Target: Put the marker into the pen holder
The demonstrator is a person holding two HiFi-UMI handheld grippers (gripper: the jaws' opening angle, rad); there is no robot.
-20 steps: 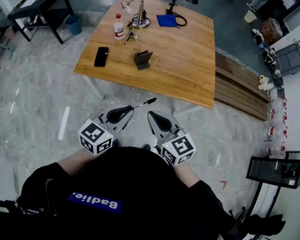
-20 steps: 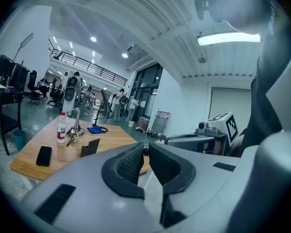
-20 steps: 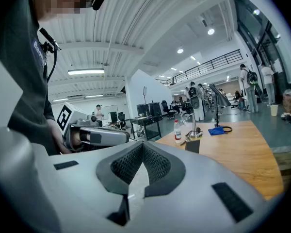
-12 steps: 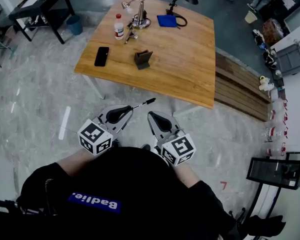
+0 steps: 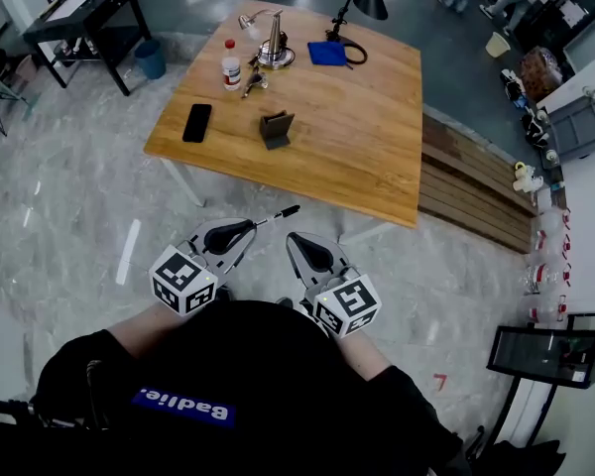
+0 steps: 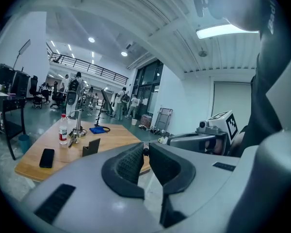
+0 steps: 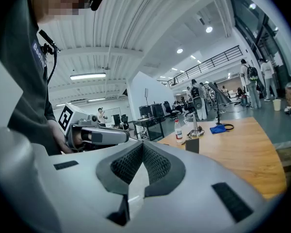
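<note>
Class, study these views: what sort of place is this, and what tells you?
Probably a big open lab or workshop hall: a balcony railing under a high ceiling, a row of monitors, and a wooden table on a polished floor.

The table (image 5: pixel 357 127) is pale wood with visible grain and a smooth, satin finish. The floor (image 5: pixel 69 216) looks like polished grey stone, faintly glossy. The left gripper (image 5: pixel 252 225) and the right gripper (image 5: pixel 291 238) have smooth grey plastic shells with a slight sheen. Their pads (image 6: pixel 128 163) are black, rubbery and finely ribbed. The marker (image 5: pixel 280 214) looks like smooth plastic. On the table, the phone (image 5: pixel 196 123) is glossy black, the bottle (image 5: pixel 231 67) is clear plastic, the stand (image 5: pixel 274 43) is shiny metal, the cloth (image 5: pixel 327 53) is soft fabric, and the pen holder (image 5: pixel 275 129) is dark and matt.
</note>
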